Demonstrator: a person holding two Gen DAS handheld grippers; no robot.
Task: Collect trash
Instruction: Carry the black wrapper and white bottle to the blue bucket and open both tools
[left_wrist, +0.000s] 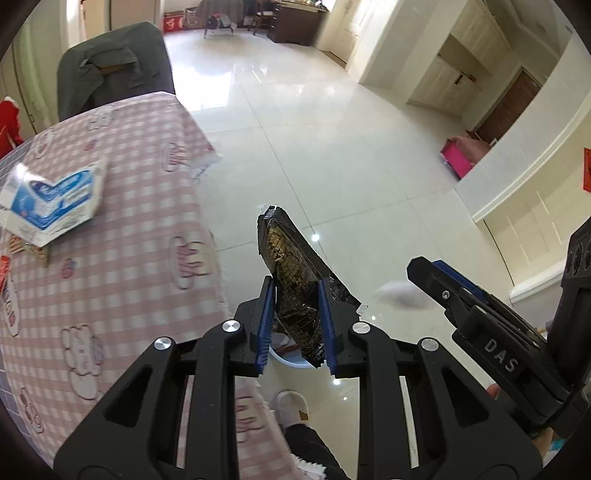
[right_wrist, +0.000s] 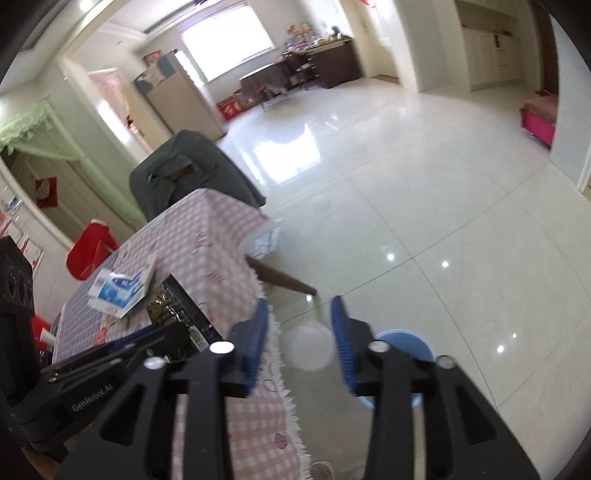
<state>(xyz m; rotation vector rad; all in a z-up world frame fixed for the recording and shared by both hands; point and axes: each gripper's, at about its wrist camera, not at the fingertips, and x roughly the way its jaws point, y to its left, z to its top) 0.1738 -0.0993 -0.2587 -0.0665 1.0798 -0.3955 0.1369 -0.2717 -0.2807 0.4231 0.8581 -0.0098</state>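
My left gripper is shut on a black and gold snack wrapper and holds it in the air past the table edge, above the floor. The wrapper also shows in the right wrist view. My right gripper holds a white crumpled paper ball between its blue pads; it shows as a white blur in the left wrist view. A light blue bin stands on the floor just below the right gripper; its rim shows under the left gripper.
A table with a pink checked cloth is at the left. On it lies a blue and white carton. A grey covered chair stands behind the table. Glossy tiled floor spreads to the right. A pink box sits by the wall.
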